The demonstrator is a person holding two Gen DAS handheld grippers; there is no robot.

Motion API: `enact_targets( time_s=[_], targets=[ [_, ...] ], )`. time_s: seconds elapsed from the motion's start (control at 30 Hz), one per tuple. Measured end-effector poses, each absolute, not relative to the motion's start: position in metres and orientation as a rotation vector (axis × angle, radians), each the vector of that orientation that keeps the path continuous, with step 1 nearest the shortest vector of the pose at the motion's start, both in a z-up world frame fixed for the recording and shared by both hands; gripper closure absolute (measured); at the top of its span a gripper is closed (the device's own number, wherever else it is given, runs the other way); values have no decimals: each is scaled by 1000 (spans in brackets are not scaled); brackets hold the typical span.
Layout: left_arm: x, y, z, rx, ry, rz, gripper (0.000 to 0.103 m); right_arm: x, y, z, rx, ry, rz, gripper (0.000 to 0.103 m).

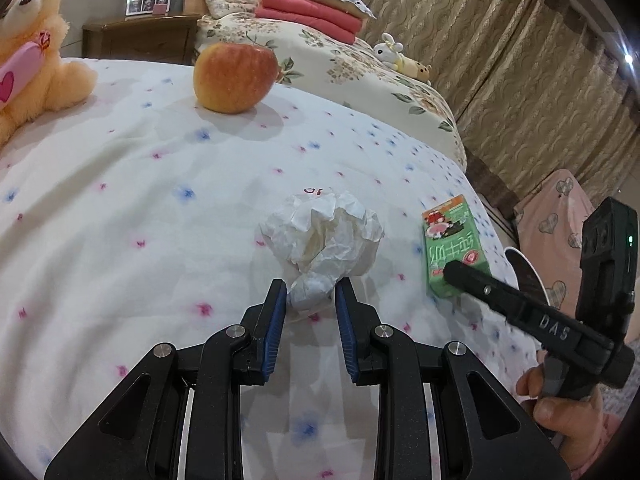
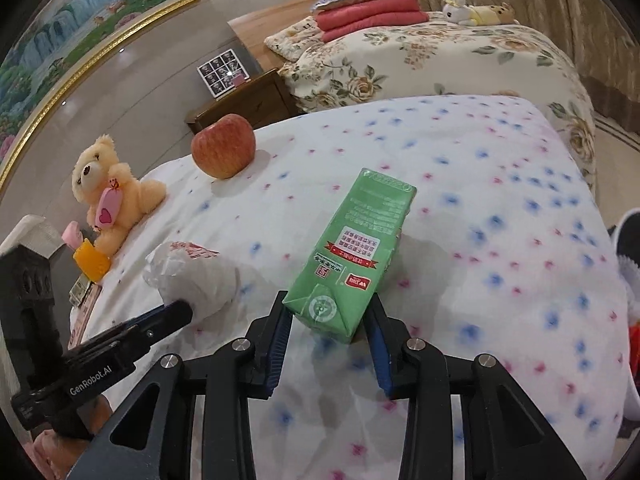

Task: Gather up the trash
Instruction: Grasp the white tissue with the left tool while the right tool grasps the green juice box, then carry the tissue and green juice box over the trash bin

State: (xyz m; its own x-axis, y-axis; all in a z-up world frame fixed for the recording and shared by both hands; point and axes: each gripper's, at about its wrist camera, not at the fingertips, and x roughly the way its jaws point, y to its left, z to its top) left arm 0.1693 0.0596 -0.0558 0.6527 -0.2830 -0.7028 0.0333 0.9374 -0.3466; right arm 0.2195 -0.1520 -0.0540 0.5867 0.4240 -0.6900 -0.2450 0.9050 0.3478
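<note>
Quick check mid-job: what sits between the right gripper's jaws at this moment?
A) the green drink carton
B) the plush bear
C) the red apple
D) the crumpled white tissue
A: in the right wrist view, the near end of the green drink carton lies between the right gripper jaws, which flank it.

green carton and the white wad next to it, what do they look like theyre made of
Green carton: probably coated paperboard with a slight sheen; sharp folded edges, a triangular glued end flap, printed panels.

White wad: likely thin tissue or wrapping paper, matte, with many fine crumples. From the right wrist view it looks faintly translucent, so thin plastic film cannot be ruled out.
</note>
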Motion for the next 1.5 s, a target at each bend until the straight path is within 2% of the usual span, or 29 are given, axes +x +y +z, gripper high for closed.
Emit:
enact_targets(
  time_s=[0.13, 0.3, 0.37, 0.4, 0.43, 0.6, 1.5],
  targets=[
    [168, 53, -55, -312, 850, -180, 79, 226, -153, -57, 286, 850, 384, 43],
    [166, 49, -55, -299, 854, -177, 79, 235, -156, -64, 372, 847, 376, 42],
    [168, 49, -55, -299, 855, -175, 79, 237, -160, -67, 389, 839, 354, 46],
    [168, 48, -55, -298, 855, -174, 79, 236, -161, -67, 388, 831, 352, 49],
    [169, 47, -55, -296, 855, -174, 79, 235, -162, -65, 385, 819, 361, 57],
    [170, 37, -53, -291, 855, -191, 79, 229, -163, -57, 327, 807, 371, 70],
    [155, -72, -33, -168, 846, -378, 79, 168, -278, -45, 405, 729, 255, 71]
  ],
)
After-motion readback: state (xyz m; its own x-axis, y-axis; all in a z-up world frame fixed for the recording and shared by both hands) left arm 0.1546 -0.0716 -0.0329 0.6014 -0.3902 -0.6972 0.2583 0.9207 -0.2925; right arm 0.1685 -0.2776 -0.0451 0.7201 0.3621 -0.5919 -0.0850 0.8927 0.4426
